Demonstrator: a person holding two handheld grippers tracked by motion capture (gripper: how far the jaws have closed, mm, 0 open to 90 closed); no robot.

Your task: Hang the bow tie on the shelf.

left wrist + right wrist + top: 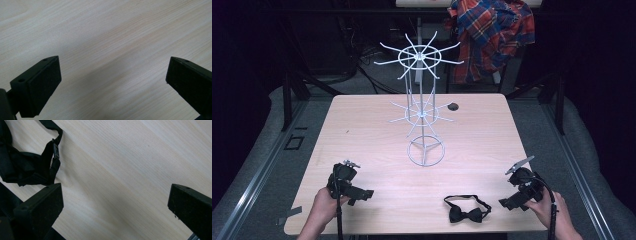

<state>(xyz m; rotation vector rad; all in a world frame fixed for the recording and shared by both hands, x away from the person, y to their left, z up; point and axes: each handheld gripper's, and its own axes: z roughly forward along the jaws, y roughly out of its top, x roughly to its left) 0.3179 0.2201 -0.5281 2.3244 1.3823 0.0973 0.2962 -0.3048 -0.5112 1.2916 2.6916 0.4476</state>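
Observation:
A black bow tie (467, 210) with its looped strap lies on the table near the front edge, right of centre. A white wire display stand (422, 105) with two tiers of radiating hooks rises at the table's middle. My left gripper (368, 194) rests at the front left, jaws wide apart over bare wood (112, 67). My right gripper (504, 202) sits at the front right, just right of the bow tie, open. In the right gripper view the bow tie (22, 167) and its strap clasp (55, 151) lie at the upper left, beyond the left jaw.
The light wooden table (362, 130) has a small dark round object (453, 106) near its back edge. A plaid shirt (492, 35) hangs behind the table. Metal rails (267, 165) run along both sides on grey floor.

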